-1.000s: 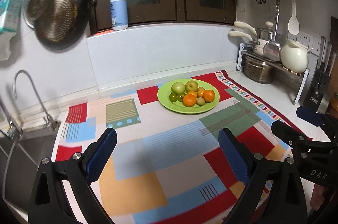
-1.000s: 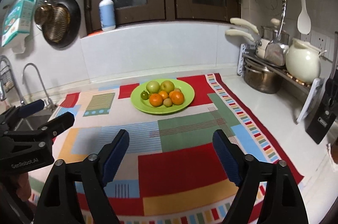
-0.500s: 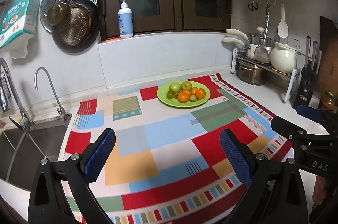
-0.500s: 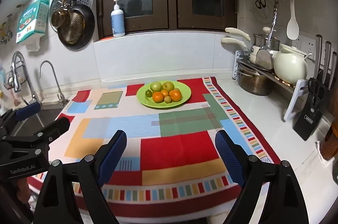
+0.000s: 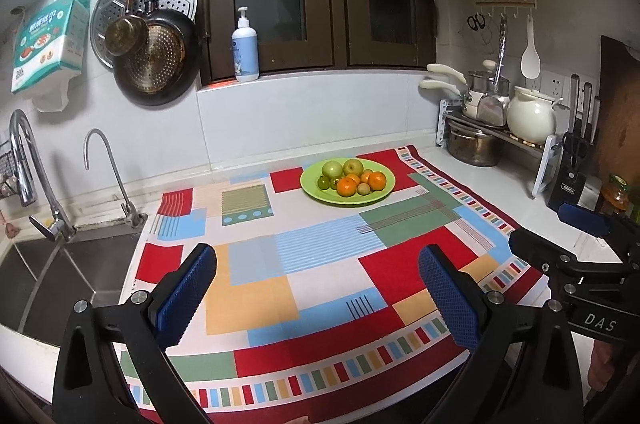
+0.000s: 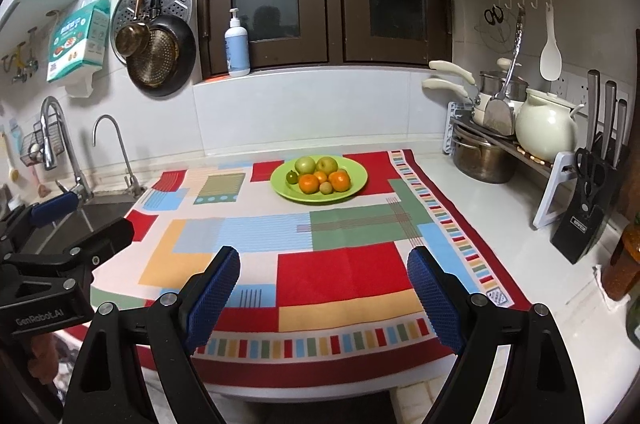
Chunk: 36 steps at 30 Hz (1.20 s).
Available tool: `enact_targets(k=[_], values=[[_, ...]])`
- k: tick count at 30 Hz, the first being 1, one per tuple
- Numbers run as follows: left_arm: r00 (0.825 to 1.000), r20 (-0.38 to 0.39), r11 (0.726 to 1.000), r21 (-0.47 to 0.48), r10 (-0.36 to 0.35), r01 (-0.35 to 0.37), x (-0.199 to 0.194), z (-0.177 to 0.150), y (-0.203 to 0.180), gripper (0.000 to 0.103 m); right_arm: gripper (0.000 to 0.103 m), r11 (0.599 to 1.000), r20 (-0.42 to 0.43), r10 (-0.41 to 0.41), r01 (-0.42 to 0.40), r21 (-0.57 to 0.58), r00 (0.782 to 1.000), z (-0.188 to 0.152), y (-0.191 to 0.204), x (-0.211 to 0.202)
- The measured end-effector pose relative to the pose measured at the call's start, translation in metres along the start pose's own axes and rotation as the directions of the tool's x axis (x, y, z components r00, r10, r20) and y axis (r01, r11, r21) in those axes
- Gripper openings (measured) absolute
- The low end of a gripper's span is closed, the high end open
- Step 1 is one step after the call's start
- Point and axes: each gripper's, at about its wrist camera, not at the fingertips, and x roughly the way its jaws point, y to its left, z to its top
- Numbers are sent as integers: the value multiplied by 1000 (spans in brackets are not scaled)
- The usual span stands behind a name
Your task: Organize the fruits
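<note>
Plate (image 5: 310, 189) w/ fruits (image 5: 352, 177) sat on cloth (image 5: 320, 264) towards back wall; sink (image 5: 60, 272) left of cloth, pot rack (image 5: 500, 139) right.

A: The patchwork cloth (image 5: 320, 264) looks matt and woven; the green plate (image 5: 384, 193) under the fruit is smooth, glossy plastic.

B: The bench (image 6: 480, 207) is glossy white. The faucet (image 5: 24, 151) is shiny metal, and the cream pot (image 6: 546, 127) looks like glazed ceramic.
</note>
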Motion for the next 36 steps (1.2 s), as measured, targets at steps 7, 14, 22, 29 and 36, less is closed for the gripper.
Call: enact_targets(k=[7, 14, 22, 29, 36], values=[[1000, 6, 1000, 2, 4, -4, -4, -1, -3, 103, 87, 1000, 6, 2, -2, 1, 1000, -1, -3, -5], [1000, 9, 1000, 4, 13, -13, -8, -2, -6, 103, 86, 1000, 9, 2, -2, -6, 1000, -1, -4, -7], [1000, 20, 1000, 4, 13, -13, -11, -3, -7, 103, 86, 1000, 16, 5, -5, -9, 1000, -2, -5, -9], [999, 29, 1000, 8, 19, -19, -13, -3, -9, 103, 86, 1000, 15, 4, -4, -7, 1000, -2, -6, -10], [999, 28, 1000, 5, 23, -23, -13, -2, -10, 103, 86, 1000, 16, 6, -6, -8, 1000, -3, -6, -11]])
